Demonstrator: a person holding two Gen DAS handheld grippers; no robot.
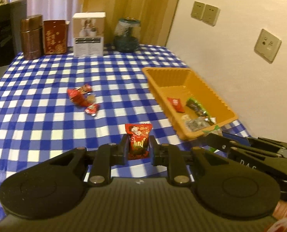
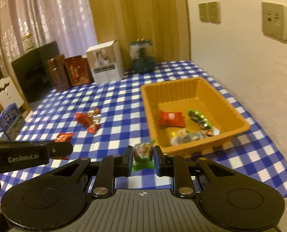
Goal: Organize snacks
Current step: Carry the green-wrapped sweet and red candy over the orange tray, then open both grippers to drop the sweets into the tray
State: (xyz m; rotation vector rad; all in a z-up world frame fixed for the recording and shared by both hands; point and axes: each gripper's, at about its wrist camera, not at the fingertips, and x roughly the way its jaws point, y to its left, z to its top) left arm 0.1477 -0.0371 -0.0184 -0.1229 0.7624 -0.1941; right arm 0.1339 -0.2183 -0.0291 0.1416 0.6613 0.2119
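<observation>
A red snack packet printed with cartoon figures is standing upright, pinched between the pads of the left tool, while a green-wrapped brown sweet is sitting clamped in the right tool. An orange tray is lying near the wall on the checked tabletop, holding a red packet, a dark green packet and a pale wrapper. A cluster of small red sweets is lying loose mid-tabletop, well apart from the tray.
</observation>
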